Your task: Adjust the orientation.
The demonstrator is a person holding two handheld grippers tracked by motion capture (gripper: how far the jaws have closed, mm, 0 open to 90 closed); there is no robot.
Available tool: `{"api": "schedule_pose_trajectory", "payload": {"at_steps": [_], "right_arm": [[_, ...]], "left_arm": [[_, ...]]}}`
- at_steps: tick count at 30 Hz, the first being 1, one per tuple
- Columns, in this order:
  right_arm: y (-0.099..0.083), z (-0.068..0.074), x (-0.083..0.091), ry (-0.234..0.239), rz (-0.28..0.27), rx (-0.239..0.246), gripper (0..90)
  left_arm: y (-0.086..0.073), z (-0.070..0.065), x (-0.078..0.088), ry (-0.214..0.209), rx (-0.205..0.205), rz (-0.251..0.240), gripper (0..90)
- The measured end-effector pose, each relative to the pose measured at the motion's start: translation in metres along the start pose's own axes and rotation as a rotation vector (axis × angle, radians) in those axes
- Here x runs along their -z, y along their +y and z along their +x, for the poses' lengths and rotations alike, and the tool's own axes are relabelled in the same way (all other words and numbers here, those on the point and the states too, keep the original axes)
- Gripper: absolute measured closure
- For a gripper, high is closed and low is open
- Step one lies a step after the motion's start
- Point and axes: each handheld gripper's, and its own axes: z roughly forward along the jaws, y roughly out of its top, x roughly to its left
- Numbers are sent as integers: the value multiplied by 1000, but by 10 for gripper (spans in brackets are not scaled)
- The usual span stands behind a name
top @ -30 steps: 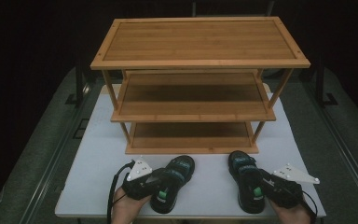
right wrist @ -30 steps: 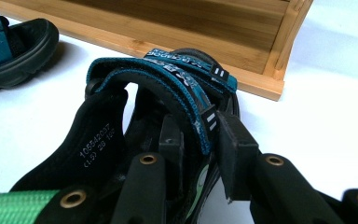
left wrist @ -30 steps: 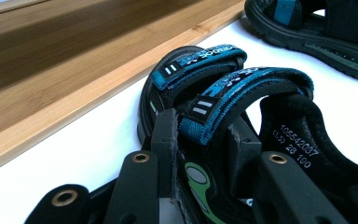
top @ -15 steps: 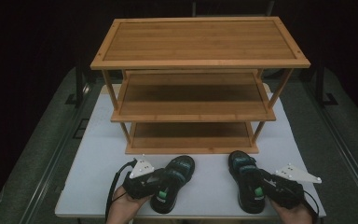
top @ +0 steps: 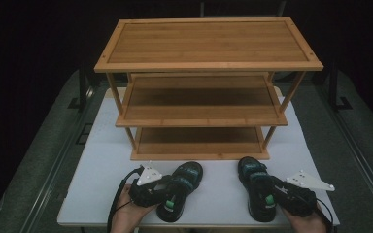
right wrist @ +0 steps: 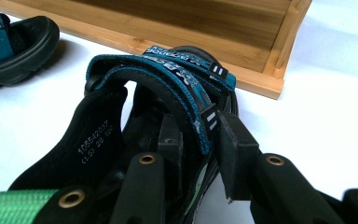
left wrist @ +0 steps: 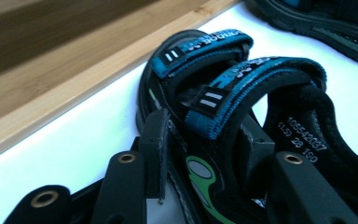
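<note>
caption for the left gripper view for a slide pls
Left gripper straddling the side of a black and blue sandal on the white table, its jaws just opening, beside the bamboo rack's base.

Left gripper [top: 161, 190] jaws: they have just been opening, lower left of the high view; the side of the left sandal [top: 180, 190] stands between them.
Left gripper view: one jaw stands outside the sandal's [left wrist: 223, 116] edge and one inside on the footbed, and whether the pads press on it cannot be told.
Left sandal: its place at the lower middle-left of the high view looks alike in the earlier pictures and now; any shift is too small to tell.
</note>
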Motion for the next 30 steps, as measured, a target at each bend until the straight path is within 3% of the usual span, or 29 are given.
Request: {"api": "schedule_pose_trajectory", "payload": {"at_steps": [2, 6, 8, 10, 12, 14, 16, 20, 23, 26, 30], "right_arm": [[0, 0, 0, -1, -1, 0, 699], [-1, 0, -1, -7, -11, -11, 684], [0, -1, -2, 13, -2, -27, 688], [0, -1, -2, 0, 3, -34, 687], [1, 0, -2, -15, 7, -36, 664], [1, 0, -2, -13, 12, -38, 673], [1, -1, -3, 6, 13, -30, 701], [1, 2, -1, -36, 5, -3, 767], [1, 8, -1, -82, 6, -1, 799], [1, 11, -2, -94, 5, 0, 813], [-1, 11, -2, -95, -13, -17, 818]], "left_arm": [[-2, -1, 1, 8, -21, -26, 610], [-3, -9, 2, 65, -124, -62, 721], [-2, -9, 2, 71, -105, -52, 730], [-2, -11, 2, 90, -104, -51, 732], [0, -10, 2, 87, -56, -43, 731], [1, -11, 1, 91, -68, -36, 730], [0, -12, 1, 86, -54, -46, 729], [-2, -11, 2, 115, -14, -53, 763], [-2, -14, 1, 148, -27, -57, 793], [-2, -17, 1, 165, -33, -54, 804], [-3, -16, 1, 166, -3, -64, 812]]}}
